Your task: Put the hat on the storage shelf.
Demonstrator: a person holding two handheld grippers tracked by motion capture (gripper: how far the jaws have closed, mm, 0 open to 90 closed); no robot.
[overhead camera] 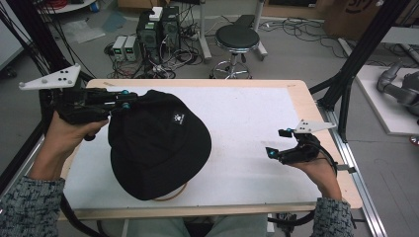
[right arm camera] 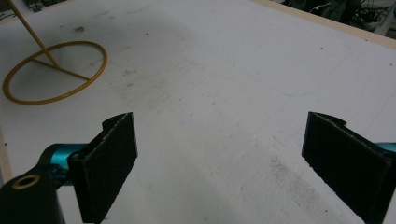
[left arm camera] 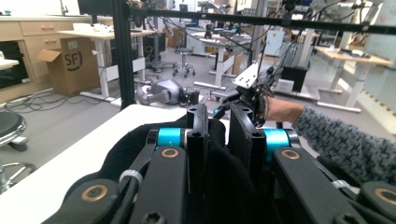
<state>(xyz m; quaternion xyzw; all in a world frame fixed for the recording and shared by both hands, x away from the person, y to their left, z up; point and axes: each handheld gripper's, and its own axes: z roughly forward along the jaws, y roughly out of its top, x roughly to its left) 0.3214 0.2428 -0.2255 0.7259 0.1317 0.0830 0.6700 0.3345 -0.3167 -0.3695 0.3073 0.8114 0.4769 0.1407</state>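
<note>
A black cap with a small white logo hangs over the left half of the white table mat. My left gripper is shut on the cap's back left edge; in the left gripper view black fabric is bunched between the closed jaws of that gripper. A gold wire stand with a ring base and a slanted rod stands on the mat, and a bit of its ring peeks out under the cap. My right gripper is open and holds nothing, low over the mat's right side.
The table's wooden rim borders the mat. Black frame posts stand at the right. Beyond the table are a stool and computer boxes with cables. A grey robot arm lies at far right.
</note>
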